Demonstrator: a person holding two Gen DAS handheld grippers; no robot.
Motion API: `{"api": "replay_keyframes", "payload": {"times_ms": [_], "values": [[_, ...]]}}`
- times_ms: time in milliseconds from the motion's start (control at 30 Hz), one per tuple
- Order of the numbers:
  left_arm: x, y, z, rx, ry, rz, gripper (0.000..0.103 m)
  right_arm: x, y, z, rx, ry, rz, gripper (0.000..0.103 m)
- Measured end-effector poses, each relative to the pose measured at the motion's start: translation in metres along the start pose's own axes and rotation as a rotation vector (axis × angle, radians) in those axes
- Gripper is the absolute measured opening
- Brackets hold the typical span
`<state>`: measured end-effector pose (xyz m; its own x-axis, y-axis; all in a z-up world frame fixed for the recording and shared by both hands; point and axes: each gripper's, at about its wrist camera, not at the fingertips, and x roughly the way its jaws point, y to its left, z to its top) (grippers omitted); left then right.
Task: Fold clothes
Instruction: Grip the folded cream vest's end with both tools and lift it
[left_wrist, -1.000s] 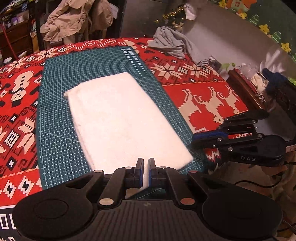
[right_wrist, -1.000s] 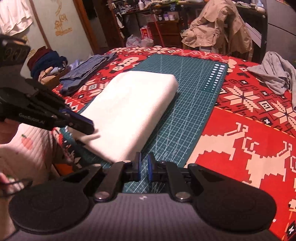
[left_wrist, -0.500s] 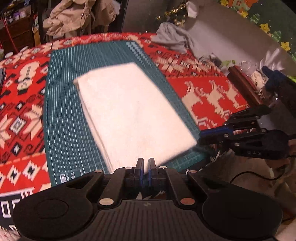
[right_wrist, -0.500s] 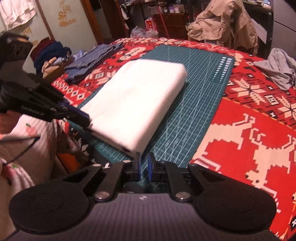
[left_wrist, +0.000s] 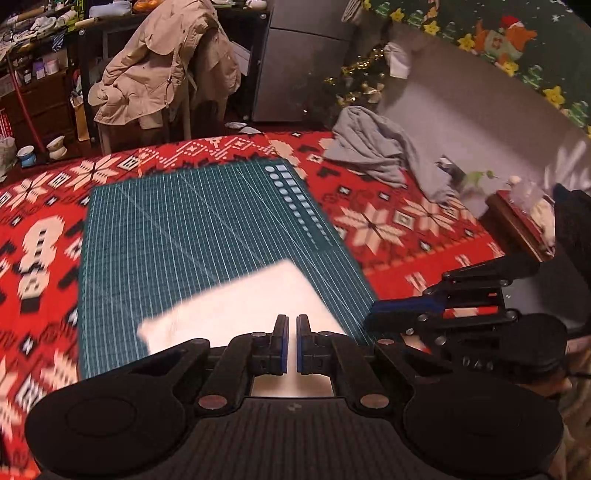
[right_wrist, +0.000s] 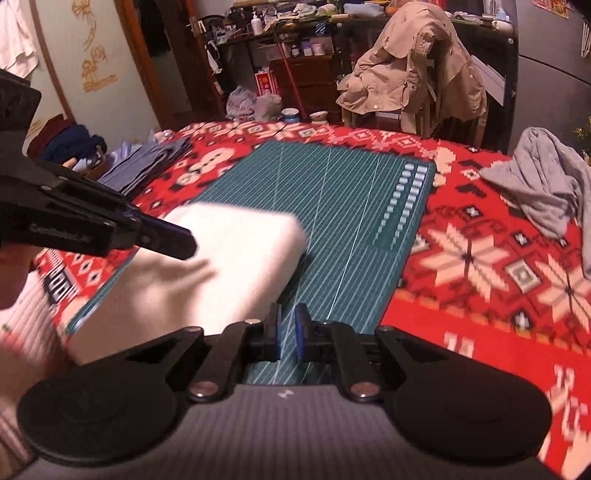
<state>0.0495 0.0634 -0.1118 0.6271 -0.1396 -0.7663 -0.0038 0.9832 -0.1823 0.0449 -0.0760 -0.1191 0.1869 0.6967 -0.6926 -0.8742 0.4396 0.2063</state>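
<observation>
Lying on the near part of the green cutting mat (left_wrist: 192, 236), the folded white garment (right_wrist: 207, 266) looks blurred in both views and reaches the mat's near edge. The mat rests on a table covered with a red patterned cloth (left_wrist: 406, 236). The left gripper (left_wrist: 290, 343) hangs above the garment's near end, its jaws almost together with only a slim gap, and nothing is caught between them. The right gripper (right_wrist: 286, 332) sits just right of the garment over bare mat, jaws likewise nearly closed and empty. A crumpled grey garment (right_wrist: 546, 188) lies at the far right of the cloth, and a stack of folded blue clothes (right_wrist: 147, 166) lies at the far left.
</observation>
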Motion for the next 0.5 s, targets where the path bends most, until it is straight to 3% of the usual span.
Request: {"api": "replay_keyframes", "payload": {"times_ms": [233,500], "values": [[0.030,0.011,0.015,-0.029,0.038,-0.005,0.003,0.053,-0.019,0.025,0.006,0.004,0.019,0.010],[0.037,0.011,0.018,-0.021,0.044,-0.029,0.003,0.079,-0.022,0.038,-0.007,-0.009,0.059,0.009]]}}
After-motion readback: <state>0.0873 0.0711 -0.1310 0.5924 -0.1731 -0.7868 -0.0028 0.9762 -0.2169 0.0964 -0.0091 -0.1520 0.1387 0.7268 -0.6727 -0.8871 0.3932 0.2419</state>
